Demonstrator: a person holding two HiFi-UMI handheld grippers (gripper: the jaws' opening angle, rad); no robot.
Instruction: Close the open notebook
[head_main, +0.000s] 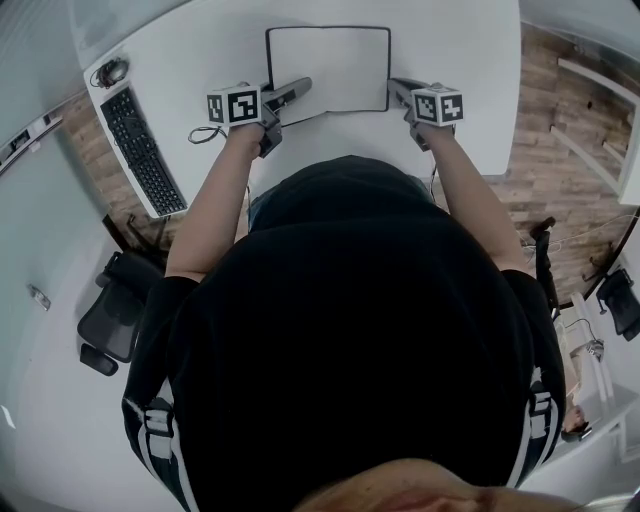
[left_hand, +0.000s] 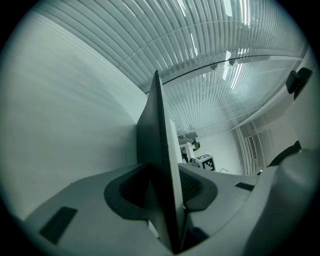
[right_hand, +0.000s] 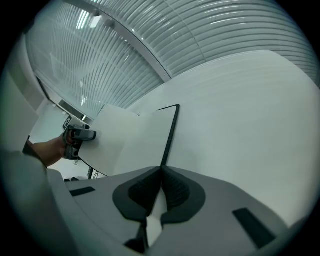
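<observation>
While notebook (head_main: 328, 68) lies open, flat on desk (head_main: 200, 40), closing not yet begun: right gripper (head_main: 398, 88) pinched tight on right edge, left gripper (head_main: 298, 90) jaws apart around left cover; fold-over remains.

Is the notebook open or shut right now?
Open: the notebook lies spread on the table, blank pages up, right gripper shut on its right edge.
</observation>
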